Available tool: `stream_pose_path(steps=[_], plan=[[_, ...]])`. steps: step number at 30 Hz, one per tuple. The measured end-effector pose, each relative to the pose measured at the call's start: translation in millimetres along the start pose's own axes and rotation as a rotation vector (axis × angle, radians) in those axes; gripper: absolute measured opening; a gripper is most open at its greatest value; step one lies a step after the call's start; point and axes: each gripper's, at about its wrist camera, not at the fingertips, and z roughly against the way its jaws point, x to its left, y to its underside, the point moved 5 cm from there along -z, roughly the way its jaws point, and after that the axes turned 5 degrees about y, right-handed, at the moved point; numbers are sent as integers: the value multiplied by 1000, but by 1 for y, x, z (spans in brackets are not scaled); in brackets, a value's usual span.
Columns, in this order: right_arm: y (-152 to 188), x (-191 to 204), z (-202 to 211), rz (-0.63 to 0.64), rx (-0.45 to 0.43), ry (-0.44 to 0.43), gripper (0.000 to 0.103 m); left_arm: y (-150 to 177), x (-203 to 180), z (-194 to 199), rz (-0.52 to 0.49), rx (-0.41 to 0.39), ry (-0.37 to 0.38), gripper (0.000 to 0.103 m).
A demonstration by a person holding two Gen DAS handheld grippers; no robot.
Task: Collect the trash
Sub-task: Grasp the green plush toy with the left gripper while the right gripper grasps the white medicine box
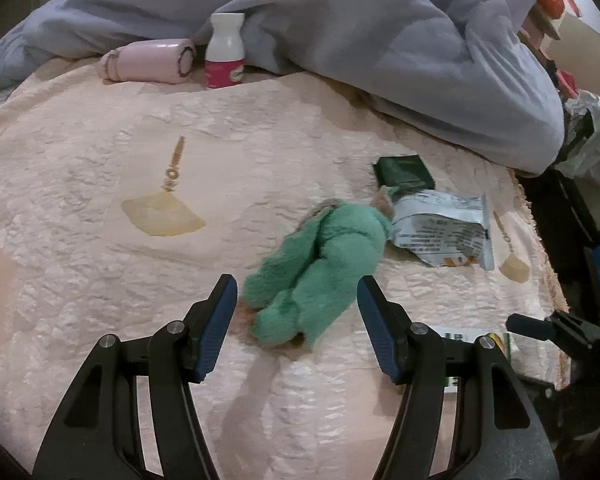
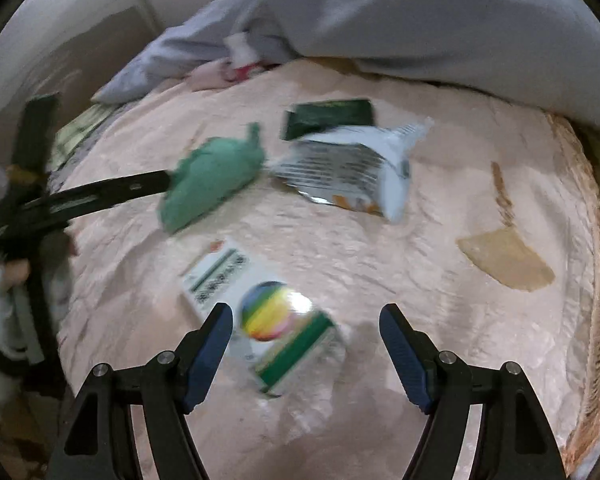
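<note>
On the pink bedspread lie a green plush toy, a crumpled silver snack bag and a dark green packet. My left gripper is open, its fingers on either side of the toy's near end. In the right wrist view, a white and green box with a rainbow circle lies between the fingers of my open right gripper. The toy, snack bag and green packet lie beyond it. The left gripper shows at the left in that view, its fingertip touching the toy.
A white bottle with a pink label and a pink roll stand at the back by a grey-blue duvet. The bed's edge runs along the right, with dark clutter past it.
</note>
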Motion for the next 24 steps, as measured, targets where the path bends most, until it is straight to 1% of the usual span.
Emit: stream_pose_path(steps=[2,3,6,8,10,11,12,13,14,15,17,18,20,22,24], plan=[[-5,9,2,37,-14,-30,76,-2,-5,0,-18,-4,11,61],[-7,15,0,66,-14,-38,81,-3,-8,0,-37,-6,17,61],[-13,28,-16,161,5,-12,81,-6,-16,-3,-98,-7,27,61],[-13,33,-29,215,30,-3,81,-7,-21,-11,-151,13,35,61],[-9,38,-39,253,60,-26,81,-9,-21,-23,-179,41,29,61],[-5,39,-43,275,77,-3,81,-11,-21,-29,-187,53,22,61],[-1,38,-45,290,84,17,79,-13,-20,-35,-196,63,15,61],[4,39,-44,306,79,33,69,-14,-20,-39,-203,68,14,61],[8,38,-40,316,65,41,62,-14,-21,-43,-212,74,22,62],[10,36,-36,309,57,51,61,-14,-22,-47,-221,80,27,62],[15,29,-26,263,53,63,59,-13,-28,-53,-256,85,9,62],[17,23,-20,227,53,62,59,-12,-30,-55,-271,89,-11,62],[21,14,-13,155,63,52,59,-7,-33,-66,-308,106,-81,62],[25,18,-12,159,80,47,59,-4,-33,-70,-313,107,-103,62],[23,25,-11,196,78,72,61,-3,-32,-68,-293,98,-94,61]])
